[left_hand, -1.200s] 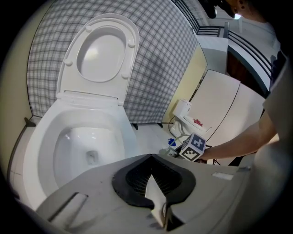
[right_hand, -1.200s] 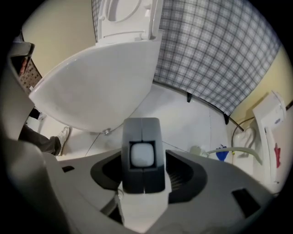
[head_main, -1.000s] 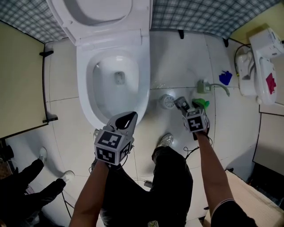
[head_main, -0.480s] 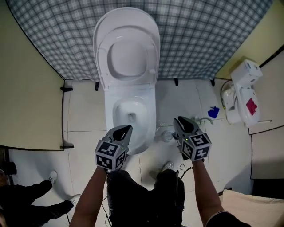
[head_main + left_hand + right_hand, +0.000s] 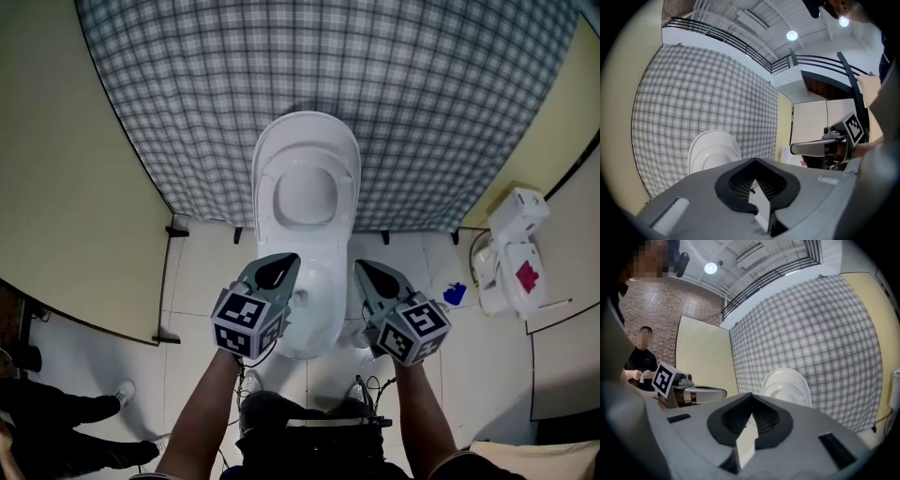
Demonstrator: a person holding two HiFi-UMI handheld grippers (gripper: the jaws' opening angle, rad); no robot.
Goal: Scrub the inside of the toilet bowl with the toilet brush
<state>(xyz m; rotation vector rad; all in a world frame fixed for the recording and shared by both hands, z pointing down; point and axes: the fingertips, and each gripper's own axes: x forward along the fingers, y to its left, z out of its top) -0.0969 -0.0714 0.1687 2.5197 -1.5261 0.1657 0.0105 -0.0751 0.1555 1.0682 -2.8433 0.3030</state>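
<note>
- While the left gripper (image 5: pixel 281 265) and the right gripper (image 5: pixel 370 272) hang side by side at the centre of the head view, one over each side of the toilet bowl (image 5: pixel 314 319), neither has hold of anything.
- Left fingers lie pressed together with nothing between them. The right jaws have just been closing and now meet tip to tip, equally empty.
- The toilet bowl sits in the middle of the frame with its lid (image 5: pixel 307 192) raised against the checked wall (image 5: pixel 328 66). Its inside lies open from above, though the grippers cover part of it.
- The toilet brush shows in no view. The floor (image 5: pixel 206 281) just right of the bowl, at lower centre, is hidden behind the right gripper.
- By my judgement this fits two stages alike: the brush yet to be fetched, or the brush set back after scrubbing. The bowl's inside is too small here to show which.
- Either way, good handling means moving both grippers clear of the raised lid and the rim. Close together as they are, they should also not be allowed to knock against each other.
- Counted: one toilet, one raised lid, two grippers, one blue thing (image 5: pixel 455 293) on the floor at right, one white unit (image 5: pixel 511 258) near the right edge, and no brush to count.
</note>
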